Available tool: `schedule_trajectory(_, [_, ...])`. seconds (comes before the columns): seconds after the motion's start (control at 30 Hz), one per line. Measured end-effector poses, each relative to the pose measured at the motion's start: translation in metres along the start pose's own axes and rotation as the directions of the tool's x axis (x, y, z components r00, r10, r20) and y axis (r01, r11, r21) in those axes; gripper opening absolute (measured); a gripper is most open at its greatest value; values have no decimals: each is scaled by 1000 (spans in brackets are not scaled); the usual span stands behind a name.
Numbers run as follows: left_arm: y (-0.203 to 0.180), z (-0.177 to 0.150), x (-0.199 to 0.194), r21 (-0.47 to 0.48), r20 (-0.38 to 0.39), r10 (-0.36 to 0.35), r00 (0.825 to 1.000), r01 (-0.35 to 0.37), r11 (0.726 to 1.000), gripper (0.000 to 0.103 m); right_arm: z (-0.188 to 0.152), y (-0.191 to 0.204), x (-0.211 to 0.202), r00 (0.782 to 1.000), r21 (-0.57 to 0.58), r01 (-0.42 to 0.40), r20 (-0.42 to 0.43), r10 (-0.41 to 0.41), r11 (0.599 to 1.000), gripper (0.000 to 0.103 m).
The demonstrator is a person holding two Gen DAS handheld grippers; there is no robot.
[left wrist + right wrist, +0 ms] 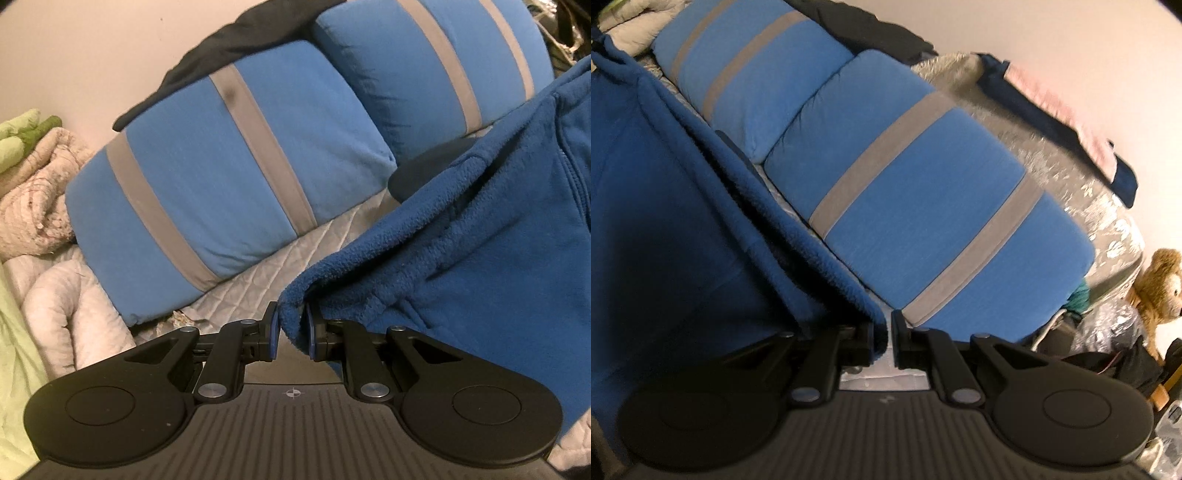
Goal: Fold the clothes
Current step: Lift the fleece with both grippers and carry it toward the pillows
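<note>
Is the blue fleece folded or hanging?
Hanging: the fleece drapes from the left gripper, above the quilt.

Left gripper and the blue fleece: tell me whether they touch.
Touching. The left wrist view shows the left gripper with both pads pressed on a fold of the blue fleece.

Legible text, labels, brands, numbers: none in either view.

Only sign present: a small white crosshair mark [293, 393], a circle crossed by two fine lines, printed on the ribbed black body of the left claw [293, 329], at 6 o'clock in the left wrist view. The same spot on the right claw [885, 338] carries a faint pale mark [885, 398], too blurred to make out.
</note>
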State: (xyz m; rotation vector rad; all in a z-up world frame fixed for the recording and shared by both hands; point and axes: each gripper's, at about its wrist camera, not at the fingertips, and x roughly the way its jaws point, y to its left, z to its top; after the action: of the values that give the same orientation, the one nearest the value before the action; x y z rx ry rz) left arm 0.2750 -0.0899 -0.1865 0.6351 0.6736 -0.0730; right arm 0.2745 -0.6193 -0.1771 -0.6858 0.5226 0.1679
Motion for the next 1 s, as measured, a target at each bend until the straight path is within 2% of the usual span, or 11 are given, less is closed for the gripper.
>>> schedule_trajectory(0.3, [3, 15, 32, 9, -54, -2, 999, 3, 1000, 16, 8, -3, 41, 999, 1, -21, -44, 21, 1000, 22])
schedule_trajectory(0.63, [13, 40, 66, 30, -53, 23, 998, -21, 999, 17, 30, -8, 79, 998, -52, -8, -56, 5, 999, 22])
schedule_trajectory(1.0, [-8, 35, 116, 69, -86, 50, 995, -44, 997, 17, 23, 3, 128, 994, -58, -11, -113, 5, 998, 24])
